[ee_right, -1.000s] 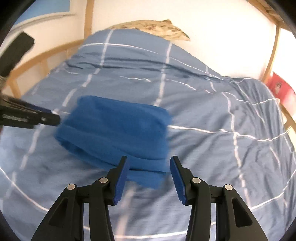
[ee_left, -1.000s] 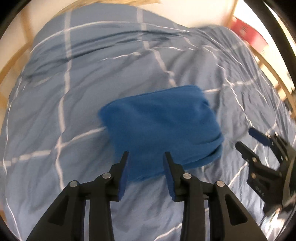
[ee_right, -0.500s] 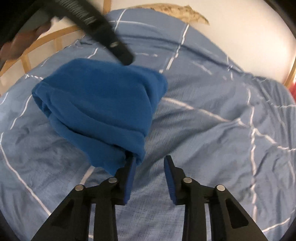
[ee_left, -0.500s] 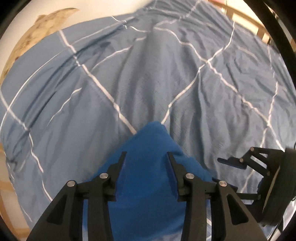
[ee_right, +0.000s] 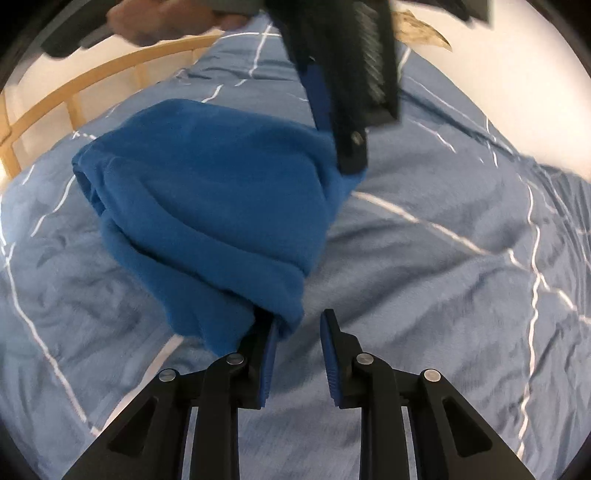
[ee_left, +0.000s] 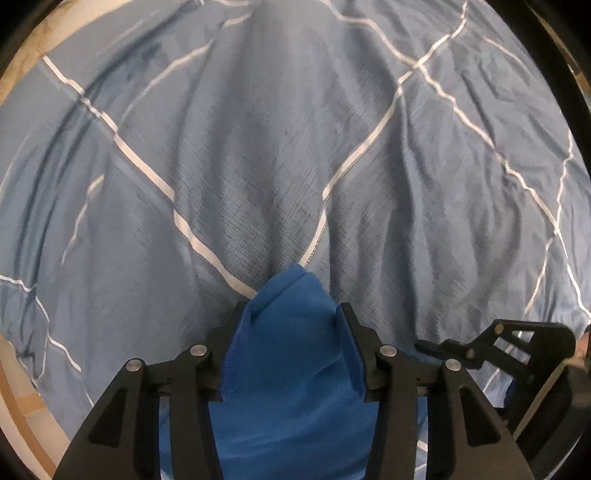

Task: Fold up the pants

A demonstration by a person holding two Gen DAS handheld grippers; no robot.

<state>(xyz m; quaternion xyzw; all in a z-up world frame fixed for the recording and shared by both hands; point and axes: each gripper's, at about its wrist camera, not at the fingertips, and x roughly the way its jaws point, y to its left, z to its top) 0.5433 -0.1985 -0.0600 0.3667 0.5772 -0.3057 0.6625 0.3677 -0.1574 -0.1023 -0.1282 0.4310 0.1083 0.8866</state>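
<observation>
The folded blue pants [ee_right: 207,206] lie on the bed as a thick bundle. My left gripper [ee_left: 291,306] points straight down over their far right corner. Its jaws are opening, and blue fabric [ee_left: 291,387] fills the gap between them without being pinched. In the right wrist view the left gripper [ee_right: 347,162] comes down from the top onto that corner. My right gripper [ee_right: 299,317] sits low at the near corner, its jaws closing. The cloth drapes over its left finger [ee_right: 267,350], and mostly bedcover shows in the gap. The left wrist view shows the right gripper [ee_left: 480,343] at lower right.
The bed wears a light blue cover with white lines [ee_left: 295,147], creased all over. A wooden rail [ee_right: 74,99] runs along the bed's left side. A beige pillow [ee_right: 421,31] lies at the head by the white wall. A hand [ee_right: 159,18] holds the left gripper's grip at the top.
The left gripper swung across to the pants' far corner, rolled, sank onto it and widened. The right gripper dropped to the near corner and its jaws narrowed.
</observation>
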